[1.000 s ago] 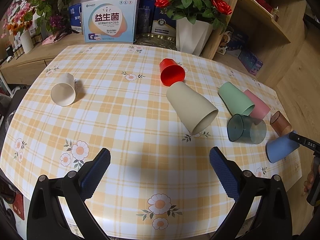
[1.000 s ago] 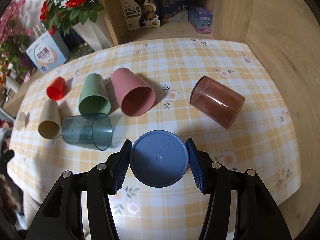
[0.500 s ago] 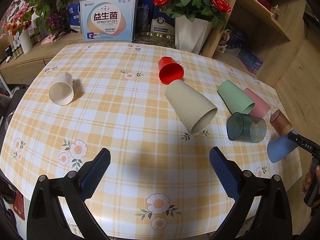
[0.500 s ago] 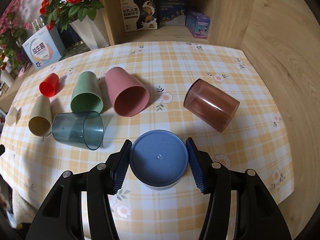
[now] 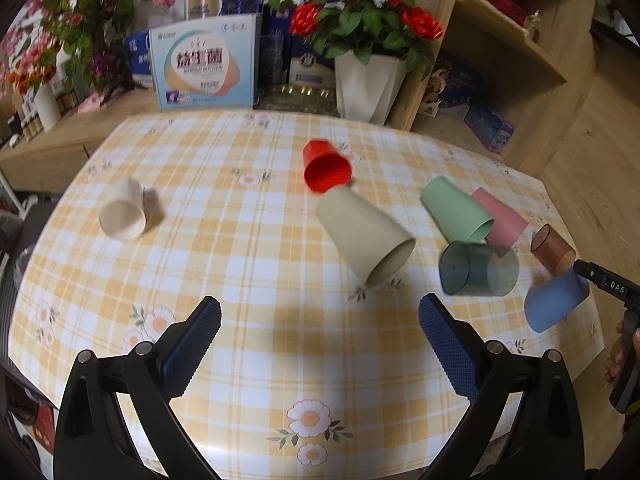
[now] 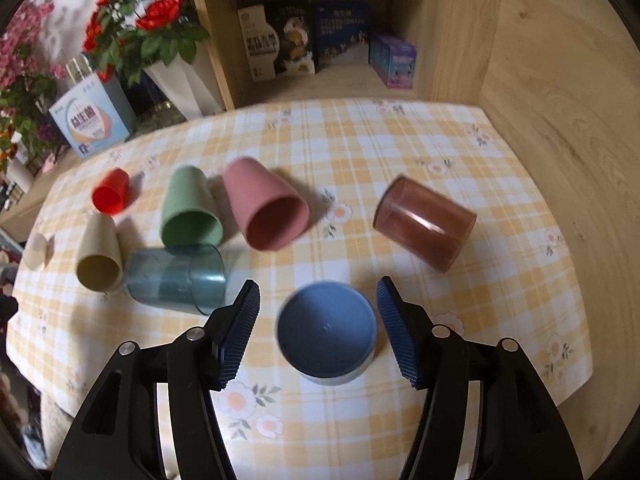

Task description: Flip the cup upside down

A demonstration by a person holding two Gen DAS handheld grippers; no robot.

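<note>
Right hand-held gripper (image 6: pixel 318 320) spread wide, released, straddling blue cup (image 6: pixel 327 330); left hand-held gripper (image 5: pixel 320 344) wide, empty.

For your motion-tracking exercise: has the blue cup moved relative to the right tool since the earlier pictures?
Yes. The blue cup sits loose between the right tool's now-opened pads, lower and tilted, nearer the checked tablecloth. In the left view it hangs below the brown cup.

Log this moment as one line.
right claw: open, astride blue plastic cup | cup: base up on checked tablecloth | left claw: open, empty
</note>
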